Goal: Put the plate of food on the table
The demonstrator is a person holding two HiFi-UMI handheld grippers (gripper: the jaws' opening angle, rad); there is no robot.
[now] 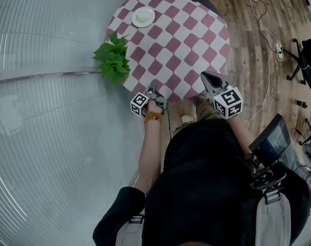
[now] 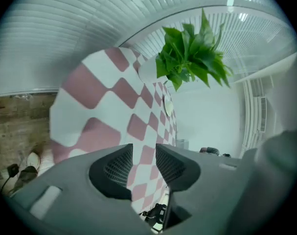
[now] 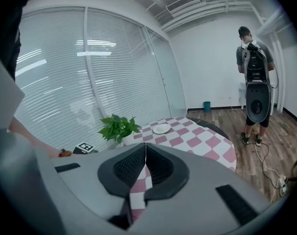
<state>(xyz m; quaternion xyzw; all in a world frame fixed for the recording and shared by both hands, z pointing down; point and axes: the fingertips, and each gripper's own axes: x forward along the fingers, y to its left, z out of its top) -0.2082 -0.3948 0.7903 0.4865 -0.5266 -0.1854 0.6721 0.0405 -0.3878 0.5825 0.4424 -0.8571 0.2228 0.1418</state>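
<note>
Grey left tool [image 2: 144,155] hovers spread near the checkered table [image 1: 196,35], right tool [image 3: 146,153] pressed together.

We see an office-type room set up as a recording space. Tall windows [image 3: 114,67] with horizontal blinds fill one wall, the other walls are plain white, and an air vent [image 3: 185,3] sits in the ceiling. The floor [image 1: 257,60] is wood plank, with a white cable [image 1: 268,86] trailing across it. A round table [image 1: 186,45] in a pink-and-white checked cloth and a leafy plant [image 1: 113,60] stand by the windows. A person [image 3: 256,82] wearing a backpack rig stands well apart.
</note>
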